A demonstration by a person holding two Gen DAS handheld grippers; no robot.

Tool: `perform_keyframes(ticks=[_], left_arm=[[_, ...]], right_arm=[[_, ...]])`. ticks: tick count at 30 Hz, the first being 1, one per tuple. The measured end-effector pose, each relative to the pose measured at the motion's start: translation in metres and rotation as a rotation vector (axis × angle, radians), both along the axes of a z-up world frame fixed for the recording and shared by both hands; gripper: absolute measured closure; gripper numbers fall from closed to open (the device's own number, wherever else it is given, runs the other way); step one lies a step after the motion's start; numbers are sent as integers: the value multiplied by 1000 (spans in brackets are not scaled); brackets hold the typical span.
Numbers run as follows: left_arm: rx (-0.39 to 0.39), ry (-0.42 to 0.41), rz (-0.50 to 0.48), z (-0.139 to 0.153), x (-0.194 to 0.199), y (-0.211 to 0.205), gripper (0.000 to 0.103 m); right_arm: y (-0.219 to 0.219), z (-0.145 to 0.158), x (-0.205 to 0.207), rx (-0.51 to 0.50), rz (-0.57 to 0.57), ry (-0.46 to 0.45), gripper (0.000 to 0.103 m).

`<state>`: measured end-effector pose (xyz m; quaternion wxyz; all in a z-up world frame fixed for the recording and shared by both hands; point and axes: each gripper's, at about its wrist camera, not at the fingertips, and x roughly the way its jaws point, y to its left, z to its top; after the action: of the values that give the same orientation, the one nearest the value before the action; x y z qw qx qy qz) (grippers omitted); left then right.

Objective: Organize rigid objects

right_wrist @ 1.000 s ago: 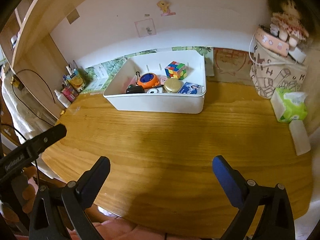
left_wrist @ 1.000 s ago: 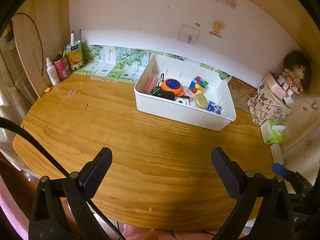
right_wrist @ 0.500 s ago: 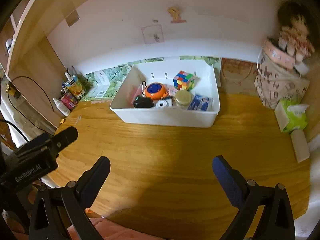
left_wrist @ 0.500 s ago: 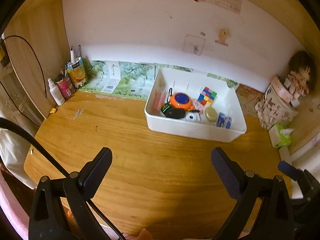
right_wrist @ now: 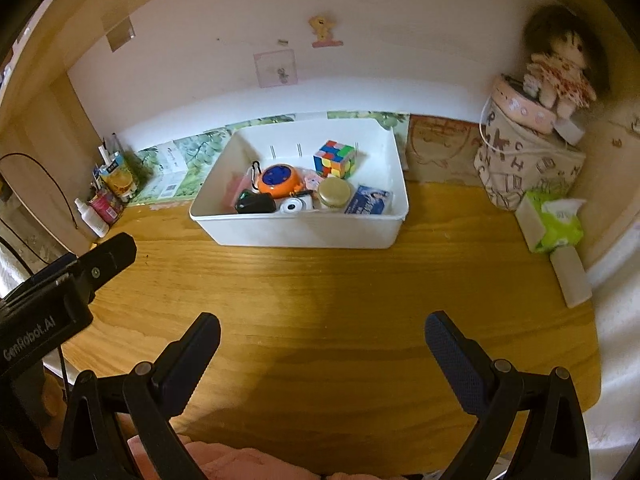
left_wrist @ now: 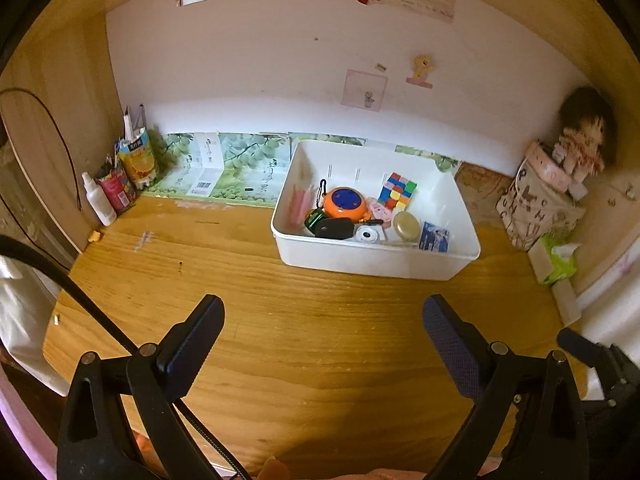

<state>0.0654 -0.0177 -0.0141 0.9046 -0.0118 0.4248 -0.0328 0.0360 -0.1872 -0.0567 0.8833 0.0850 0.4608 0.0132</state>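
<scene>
A white bin (left_wrist: 372,265) (right_wrist: 296,236) stands at the back of the wooden desk. It holds a colour cube (left_wrist: 397,191) (right_wrist: 335,159), an orange round gadget (left_wrist: 345,202) (right_wrist: 279,178), a black key fob (left_wrist: 334,228) (right_wrist: 255,203), a small white camera (left_wrist: 367,235) (right_wrist: 295,204), a gold-lidded jar (left_wrist: 406,223) (right_wrist: 333,193) and a blue card pack (left_wrist: 435,237) (right_wrist: 368,200). My left gripper (left_wrist: 322,322) and my right gripper (right_wrist: 322,338) are both open and empty, held above the near desk, well short of the bin.
Bottles and a juice carton (left_wrist: 138,158) stand at the back left corner. A patterned bag with a doll (right_wrist: 560,68) and a tissue pack (right_wrist: 554,222) sit at the right. The left gripper's body (right_wrist: 60,300) shows at the left of the right wrist view.
Both grippers have drawn back and risen from the desk; the bin looks smaller and farther. Both stay open and empty.
</scene>
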Motion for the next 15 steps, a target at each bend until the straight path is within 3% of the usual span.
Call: perform_keyframes(ticks=[15], left_arm=[[39,12,-44,0,-6,-9,1]], right_arm=[[5,-1,-12,15,11,-3,0]])
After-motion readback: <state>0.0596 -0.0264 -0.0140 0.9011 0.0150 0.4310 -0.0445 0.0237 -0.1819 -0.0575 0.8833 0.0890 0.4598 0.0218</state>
